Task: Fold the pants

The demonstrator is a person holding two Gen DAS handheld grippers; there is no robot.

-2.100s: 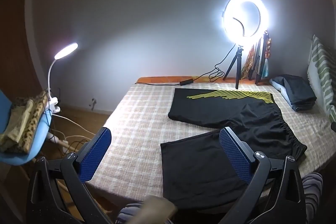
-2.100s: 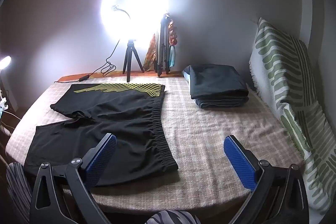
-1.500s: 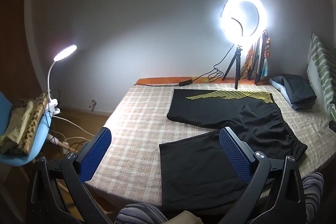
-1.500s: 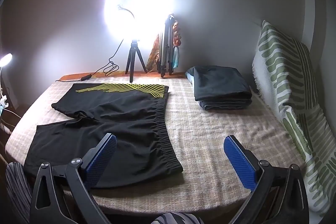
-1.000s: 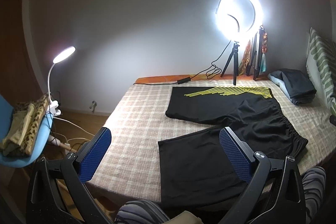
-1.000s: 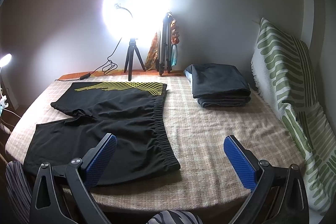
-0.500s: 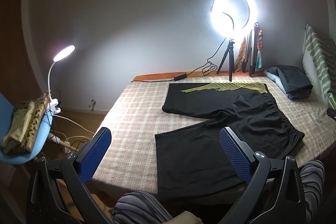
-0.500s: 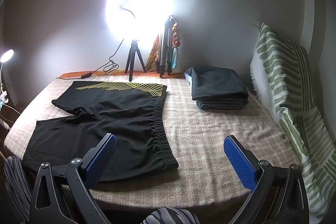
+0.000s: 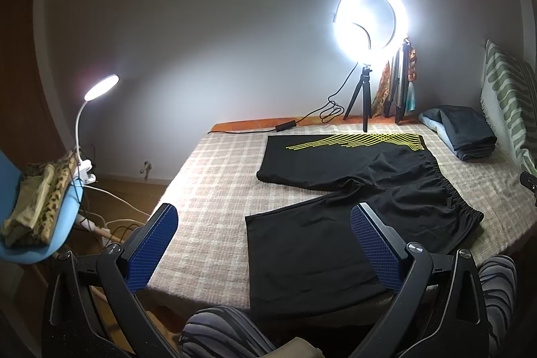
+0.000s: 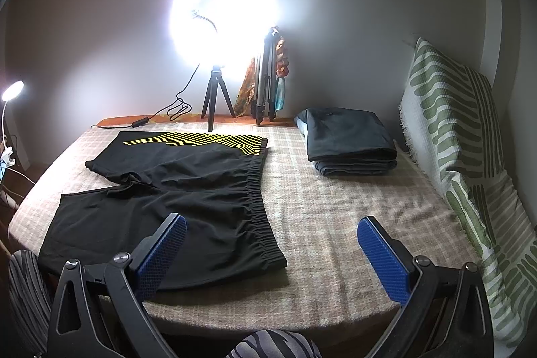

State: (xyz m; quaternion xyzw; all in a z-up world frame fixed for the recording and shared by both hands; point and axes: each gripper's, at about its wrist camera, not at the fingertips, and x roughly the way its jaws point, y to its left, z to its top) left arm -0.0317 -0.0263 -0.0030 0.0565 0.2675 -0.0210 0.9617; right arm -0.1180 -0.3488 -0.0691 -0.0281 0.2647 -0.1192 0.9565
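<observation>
Lying flat on the bed (image 10: 352, 210), black shorts (image 10: 174, 190) await both spread claws.

Black shorts (image 10: 174, 190) lie flat on the bed (image 10: 335, 207); right tool (image 10: 272, 244) gapes empty.

The near hem of the black shorts with yellow lines (image 9: 335, 223) is hidden behind the person's striped knee (image 9: 221, 334). The glare of the round white ring light (image 10: 223, 10) washes out its ring shape in the right wrist view. The green-patterned white cushion (image 10: 470, 156) is cut off at the right edge.
</observation>
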